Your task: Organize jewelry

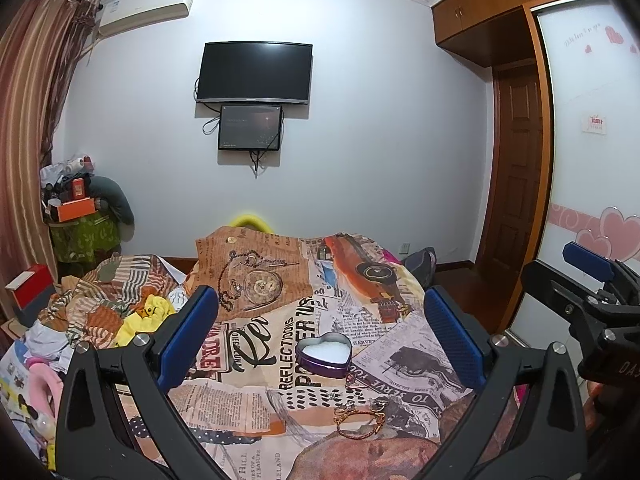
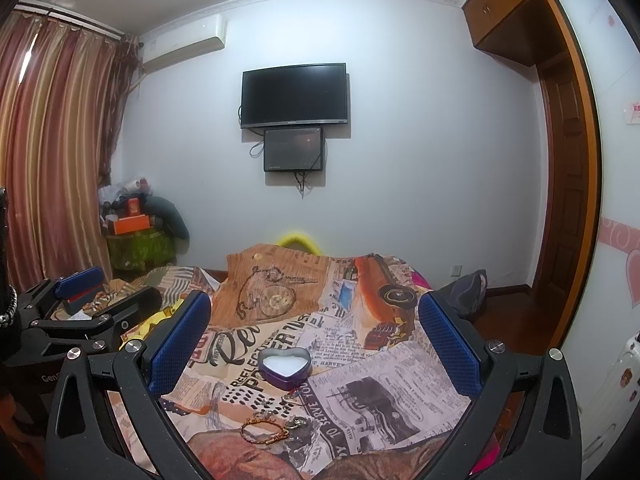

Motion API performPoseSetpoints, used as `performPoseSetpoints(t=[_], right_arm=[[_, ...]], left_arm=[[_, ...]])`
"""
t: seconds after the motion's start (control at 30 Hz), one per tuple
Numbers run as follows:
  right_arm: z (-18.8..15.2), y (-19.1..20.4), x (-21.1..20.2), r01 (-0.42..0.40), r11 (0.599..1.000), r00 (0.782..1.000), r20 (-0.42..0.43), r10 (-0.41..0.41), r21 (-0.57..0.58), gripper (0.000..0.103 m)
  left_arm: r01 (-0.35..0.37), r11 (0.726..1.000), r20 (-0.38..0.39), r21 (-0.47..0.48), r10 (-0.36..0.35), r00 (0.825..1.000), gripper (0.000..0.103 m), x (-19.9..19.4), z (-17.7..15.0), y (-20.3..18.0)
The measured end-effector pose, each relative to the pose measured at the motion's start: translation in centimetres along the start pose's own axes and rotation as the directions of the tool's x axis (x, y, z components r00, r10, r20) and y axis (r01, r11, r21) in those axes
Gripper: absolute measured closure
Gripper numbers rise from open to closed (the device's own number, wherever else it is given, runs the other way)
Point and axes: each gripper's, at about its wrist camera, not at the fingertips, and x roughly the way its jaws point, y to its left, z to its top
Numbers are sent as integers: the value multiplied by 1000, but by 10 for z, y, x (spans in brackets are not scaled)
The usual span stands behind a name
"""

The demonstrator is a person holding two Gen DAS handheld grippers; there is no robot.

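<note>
Although nothing has yet been grasped, the scene is labelled as follows.

Bracelet: a gold-and-red chain bracelet (image 1: 357, 419) (image 2: 264, 429) is laid flat on the printed bedspread (image 1: 256, 396) (image 2: 380, 392), nearest the cameras; its loop is stretched left to right, so the long axis is judged to run across the line of approach.

Small pieces: several rings or charms (image 1: 378, 403) (image 2: 297, 423) are seen just beside the bracelet's right end, with more (image 1: 354, 380) (image 2: 289, 396) between it and the tin; their kind is too small to tell.

Tin: a purple heart-shaped tin (image 1: 324, 355) (image 2: 285, 366) with a white lining is set open beyond the jewelry, its point turned toward the cameras.

Left gripper (image 1: 320, 336): released, jaws spread wide; bracelet ahead, below and slightly right of centre.

Right gripper (image 2: 316, 340): released, jaws wide; bracelet ahead, below and left of centre.

Nearer hand: no clear difference can be judged; the bracelet lies between the two.

Coming move: a downward reach is called for, the fingers closing across the bracelet's short width.

Surroundings: wall television (image 1: 256, 73) (image 2: 294, 96), curtains (image 1: 28, 120) (image 2: 56, 152).
</note>
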Motion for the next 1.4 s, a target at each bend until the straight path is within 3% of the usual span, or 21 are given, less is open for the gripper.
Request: performPoseSetpoints(t=[1.4], right_arm=[[6,-5,0,-5,1000,1000,-15,5,14,0]], left_arm=[[-6,1000,-11,3,6,1000,0,0,2,0]])
